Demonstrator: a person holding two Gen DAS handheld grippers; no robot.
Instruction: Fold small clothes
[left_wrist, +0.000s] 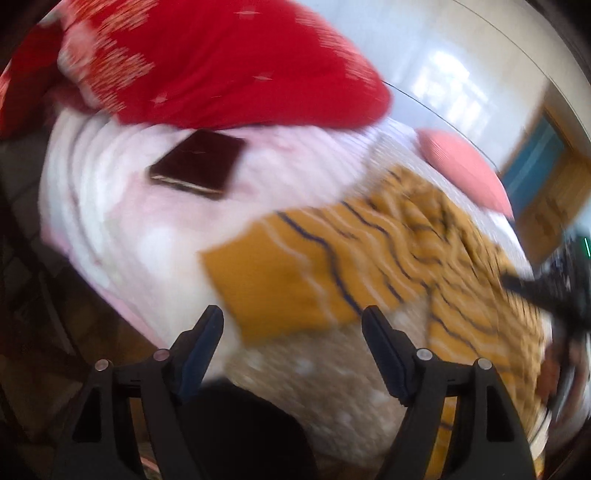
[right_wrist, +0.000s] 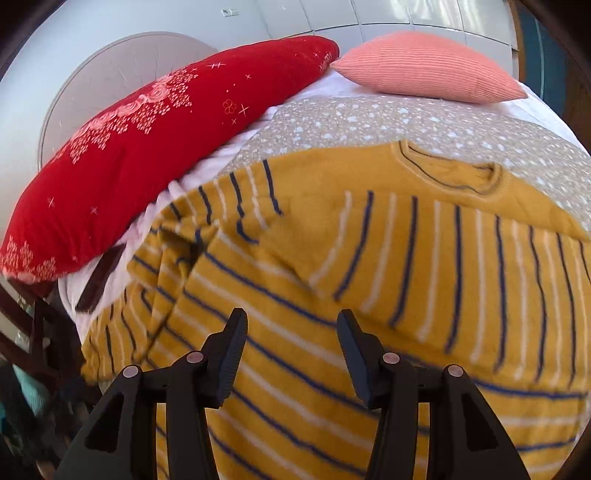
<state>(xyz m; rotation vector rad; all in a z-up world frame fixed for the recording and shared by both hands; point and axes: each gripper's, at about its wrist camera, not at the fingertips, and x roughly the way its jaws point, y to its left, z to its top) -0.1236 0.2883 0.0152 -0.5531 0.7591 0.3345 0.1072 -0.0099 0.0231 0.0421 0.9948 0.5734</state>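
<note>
Both tongs stand spread and hold nothing: the left tongs hang above the sleeve end of a sweater, and the right tongs hang over its striped body.

In the right wrist view the sweater, mustard yellow with thin navy and white stripes, lies spread across a bed, its round neckline toward the far side. One sleeve lies rumpled at its left. The left wrist view, blurred, shows a plain mustard cuff end of that garment lying on the quilt just ahead of the left fingertips.

Under the sweater is a beige quilt dotted with white, and beneath that a white sheet. A long red pillow with a pale floral print lies along the left side of the bed, touching the sheet. A salmon-pink ribbed pillow rests at the far end, just beside the tip of the red one. A dark, flat rectangular object lies on the sheet close to the red pillow's edge; what it is cannot be told. A pale, round headboard shows behind the red pillow, against a white wall.
</note>
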